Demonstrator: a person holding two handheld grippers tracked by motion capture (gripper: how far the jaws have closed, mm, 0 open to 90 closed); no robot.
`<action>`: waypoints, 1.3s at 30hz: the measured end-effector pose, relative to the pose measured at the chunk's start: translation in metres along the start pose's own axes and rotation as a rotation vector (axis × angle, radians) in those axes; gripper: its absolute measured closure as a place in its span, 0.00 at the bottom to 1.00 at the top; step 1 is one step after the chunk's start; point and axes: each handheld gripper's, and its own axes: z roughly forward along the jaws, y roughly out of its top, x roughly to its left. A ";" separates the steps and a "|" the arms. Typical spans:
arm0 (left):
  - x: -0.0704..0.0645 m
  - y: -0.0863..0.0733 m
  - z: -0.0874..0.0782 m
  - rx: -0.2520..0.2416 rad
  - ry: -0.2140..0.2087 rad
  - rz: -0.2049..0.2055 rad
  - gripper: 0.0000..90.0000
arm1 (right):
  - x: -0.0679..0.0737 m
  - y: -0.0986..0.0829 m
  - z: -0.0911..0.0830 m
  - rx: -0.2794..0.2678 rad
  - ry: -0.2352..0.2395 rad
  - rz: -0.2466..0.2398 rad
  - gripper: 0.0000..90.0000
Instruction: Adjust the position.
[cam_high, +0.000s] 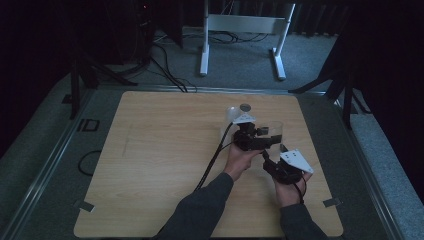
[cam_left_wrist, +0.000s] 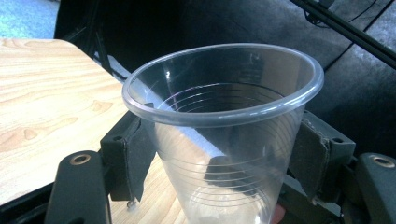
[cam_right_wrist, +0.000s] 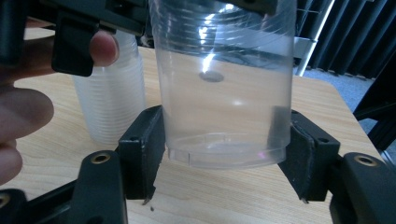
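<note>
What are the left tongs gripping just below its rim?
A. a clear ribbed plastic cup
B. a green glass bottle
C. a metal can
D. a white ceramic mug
A: in the left gripper view the left tongs have their two black pads pressed against either side of a clear ribbed plastic cup, which stands upright and looks empty.

A clear, ribbed plastic cup (cam_left_wrist: 219, 140) stood upright and empty, held just off the wooden table toward its three o'clock edge. At its nine o'clock, just beside it, a stack of matching cups (cam_right_wrist: 114, 100) stood upright.
</note>
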 end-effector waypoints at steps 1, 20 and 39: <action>0.000 0.000 0.000 0.000 0.000 0.000 0.33 | 0.000 0.000 0.000 0.000 0.000 0.000 0.40; -0.009 -0.002 0.000 0.070 0.073 0.155 0.33 | -0.006 0.005 0.003 0.028 0.079 -0.002 0.32; -0.016 -0.004 0.003 0.073 0.063 0.167 0.28 | -0.008 0.003 0.005 0.026 0.066 0.029 0.46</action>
